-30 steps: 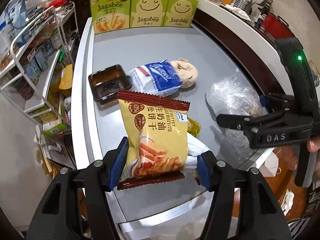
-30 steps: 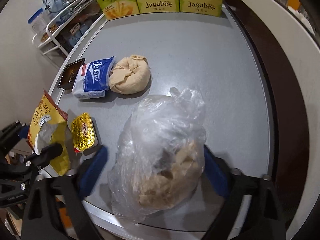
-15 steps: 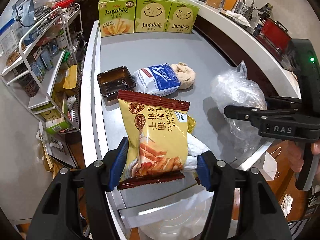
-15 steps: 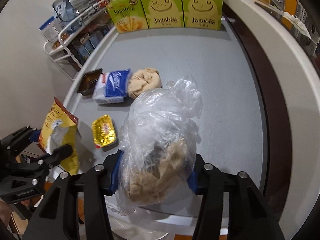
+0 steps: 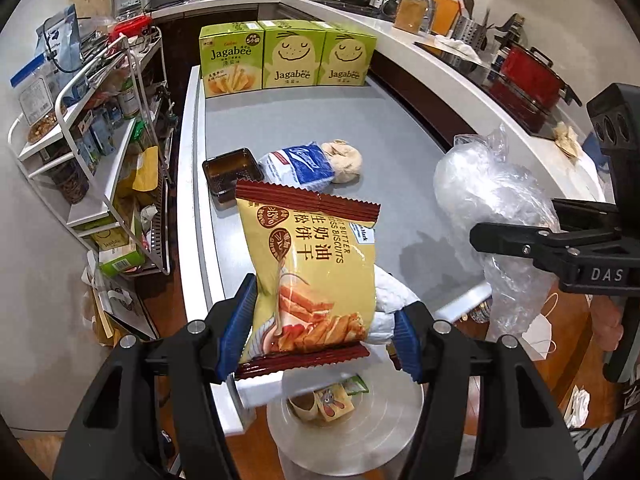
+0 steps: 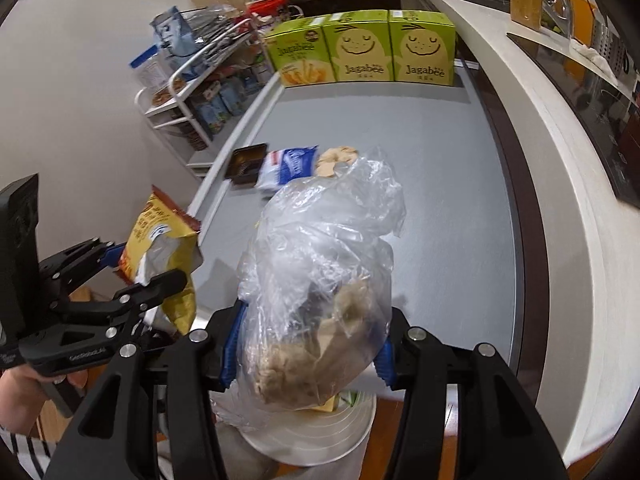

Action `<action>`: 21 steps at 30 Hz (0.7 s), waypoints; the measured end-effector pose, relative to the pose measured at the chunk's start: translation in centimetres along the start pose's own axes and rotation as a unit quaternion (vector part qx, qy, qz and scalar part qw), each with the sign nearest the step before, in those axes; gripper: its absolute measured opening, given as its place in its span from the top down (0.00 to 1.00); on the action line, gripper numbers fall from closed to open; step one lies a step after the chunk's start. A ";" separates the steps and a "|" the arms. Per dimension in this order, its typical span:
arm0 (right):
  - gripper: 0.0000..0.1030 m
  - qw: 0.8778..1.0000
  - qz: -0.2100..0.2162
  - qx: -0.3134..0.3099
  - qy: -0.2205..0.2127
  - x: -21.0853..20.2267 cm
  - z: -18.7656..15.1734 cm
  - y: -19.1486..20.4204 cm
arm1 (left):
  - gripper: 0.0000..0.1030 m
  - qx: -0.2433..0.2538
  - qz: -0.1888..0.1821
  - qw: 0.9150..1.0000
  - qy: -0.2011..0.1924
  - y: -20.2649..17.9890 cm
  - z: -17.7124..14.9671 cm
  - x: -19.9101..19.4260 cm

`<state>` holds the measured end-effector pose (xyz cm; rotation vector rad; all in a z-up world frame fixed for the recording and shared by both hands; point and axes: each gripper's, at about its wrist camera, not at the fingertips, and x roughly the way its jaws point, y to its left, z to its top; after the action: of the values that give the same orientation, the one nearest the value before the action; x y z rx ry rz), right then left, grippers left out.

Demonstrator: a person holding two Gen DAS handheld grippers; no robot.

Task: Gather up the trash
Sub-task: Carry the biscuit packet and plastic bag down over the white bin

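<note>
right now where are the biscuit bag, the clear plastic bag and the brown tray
biscuit bag (image 5: 308,272), left wrist view, middle of its yellow front
clear plastic bag (image 6: 320,292), right wrist view, crinkled middle above the brown contents
brown tray (image 5: 230,172), left wrist view, its inner floor

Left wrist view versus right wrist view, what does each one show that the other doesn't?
Only left: the biscuit bag's printed front, a white wrapper behind it, a red pot.
Only right: the bag's silver back, the hand holding the left claw.
Both: plastic bag in the right claw, bin below, Jagabee boxes, brown tray.
</note>
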<state>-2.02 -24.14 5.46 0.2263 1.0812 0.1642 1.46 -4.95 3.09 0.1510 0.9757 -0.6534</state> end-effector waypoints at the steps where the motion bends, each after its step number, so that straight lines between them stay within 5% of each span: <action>1: 0.51 1.000 0.001 -0.004 0.001 -0.4 -0.4 0.2 | 0.40 0.002 0.000 1.000 0.000 -0.2 -0.3 -0.3; 21: 0.51 0.994 0.042 -0.068 0.074 -2.1 -8.5 3.6 | 0.40 0.049 -0.023 0.997 0.058 -3.2 -7.6 -2.6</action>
<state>-10.56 -20.29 4.35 0.1379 1.2027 0.3328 -6.85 -3.29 1.46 0.2559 1.0622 -0.7425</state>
